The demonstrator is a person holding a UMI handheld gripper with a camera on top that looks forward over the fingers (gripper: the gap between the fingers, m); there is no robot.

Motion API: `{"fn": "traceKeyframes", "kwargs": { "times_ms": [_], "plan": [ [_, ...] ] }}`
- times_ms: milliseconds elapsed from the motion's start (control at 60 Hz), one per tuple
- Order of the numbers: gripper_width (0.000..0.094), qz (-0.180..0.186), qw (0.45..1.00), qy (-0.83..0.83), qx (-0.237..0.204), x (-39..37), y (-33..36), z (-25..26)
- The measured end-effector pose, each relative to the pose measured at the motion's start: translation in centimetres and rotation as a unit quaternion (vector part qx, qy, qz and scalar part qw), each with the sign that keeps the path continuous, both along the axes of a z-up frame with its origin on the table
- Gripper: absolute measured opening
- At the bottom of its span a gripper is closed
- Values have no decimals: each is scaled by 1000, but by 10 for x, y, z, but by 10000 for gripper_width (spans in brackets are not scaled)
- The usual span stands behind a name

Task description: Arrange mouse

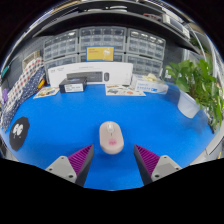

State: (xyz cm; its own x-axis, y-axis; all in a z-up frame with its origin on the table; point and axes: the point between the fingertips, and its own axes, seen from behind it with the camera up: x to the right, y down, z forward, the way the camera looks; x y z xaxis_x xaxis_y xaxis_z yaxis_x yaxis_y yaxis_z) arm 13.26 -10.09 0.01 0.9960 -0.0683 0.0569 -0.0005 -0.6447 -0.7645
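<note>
A pale beige mouse (110, 136) lies on the blue mat (150, 115), just ahead of my fingers and partly between their tips. My gripper (113, 158) is open, with clear gaps between the mouse and each magenta pad. The left finger (80, 158) and the right finger (146, 157) stand on either side of the mouse's near end. The mouse rests on the mat on its own.
A white box (90, 73) with a black device on it stands at the mat's far edge. Papers and cards (135, 88) lie beside it. A green plant (200, 85) is to the right. A black disc (19, 128) lies at the left. Drawer shelves (100, 42) fill the back.
</note>
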Motion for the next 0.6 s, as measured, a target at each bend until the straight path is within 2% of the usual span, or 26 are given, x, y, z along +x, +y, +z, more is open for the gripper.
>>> {"fn": "traceKeyframes", "kwargs": {
  "times_ms": [117,217,233,283,433,450,467,550,567,583,600],
  "plan": [
    [777,13,1000,3,2,3,40,-2],
    [667,16,1000,3,-10,-1,55,-11],
    [698,19,1000,9,-8,-4,57,-12],
    [501,22,999,24,-7,-7,60,-14],
    [423,17,1000,17,-4,-8,59,-14],
    [489,15,1000,17,-6,-8,58,-15],
    [391,13,1000,17,-6,-8,58,-15],
    [318,5,1000,19,-17,-8,58,-15],
    [317,4,1000,19,-19,-8,58,-16],
    [363,4,1000,18,-20,-8,58,-16],
    [294,5,1000,16,-20,-7,58,-16]
  ]
}}
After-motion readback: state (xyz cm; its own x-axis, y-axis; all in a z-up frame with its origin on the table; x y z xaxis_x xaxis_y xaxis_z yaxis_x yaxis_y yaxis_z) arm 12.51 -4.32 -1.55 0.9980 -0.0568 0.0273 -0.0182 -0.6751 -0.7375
